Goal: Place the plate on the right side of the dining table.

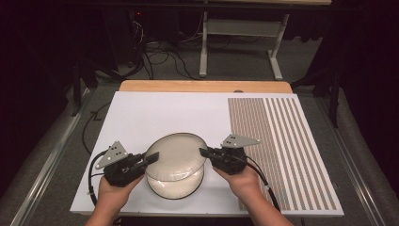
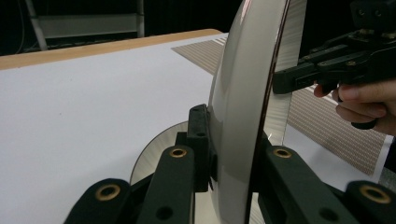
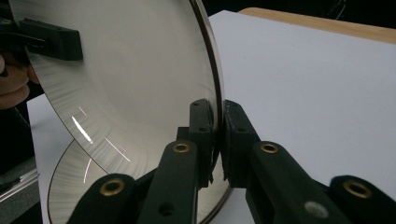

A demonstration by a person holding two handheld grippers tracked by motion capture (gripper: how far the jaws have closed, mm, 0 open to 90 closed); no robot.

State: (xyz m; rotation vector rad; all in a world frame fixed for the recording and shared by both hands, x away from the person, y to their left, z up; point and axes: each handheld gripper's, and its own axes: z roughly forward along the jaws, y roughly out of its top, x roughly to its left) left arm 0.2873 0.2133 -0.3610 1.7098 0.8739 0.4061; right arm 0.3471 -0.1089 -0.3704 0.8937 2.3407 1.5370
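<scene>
The left gripper (image 1: 151, 159) has its two black jaws clamped on the rim of the upper plate (image 1: 176, 155), at that plate's nine o'clock edge in the high view. In the left gripper view its own jaws (image 2: 233, 154) pinch the plate's thin edge between them, the pale dish standing almost edge-on and rising to twelve o'clock. The right gripper (image 1: 203, 152) grips the same plate at its three o'clock edge; in the right gripper view the jaws (image 3: 219, 140) are drawn narrow, pads pressed against both faces of the dark-trimmed rim. So both claws are closed on one plate, on opposite sides of it.

The upper plate is cream with a dark edge line, held tilted and raised off the lower plate (image 1: 175, 186), which lies flat on the white board (image 1: 141, 117) toward six o'clock of the held one and partly under it. In the right gripper view the lower plate (image 3: 70, 186) shows at seven o'clock beneath the lifted one.

Each gripper sits in a hand: the left hand (image 1: 110, 190) at seven o'clock of the plates, the right hand (image 1: 244, 181) at four o'clock. A striped patterned sheet (image 1: 282, 150) covers the board's three o'clock side, close beside the right gripper. A wooden table edge (image 1: 207, 86) runs along twelve o'clock.
</scene>
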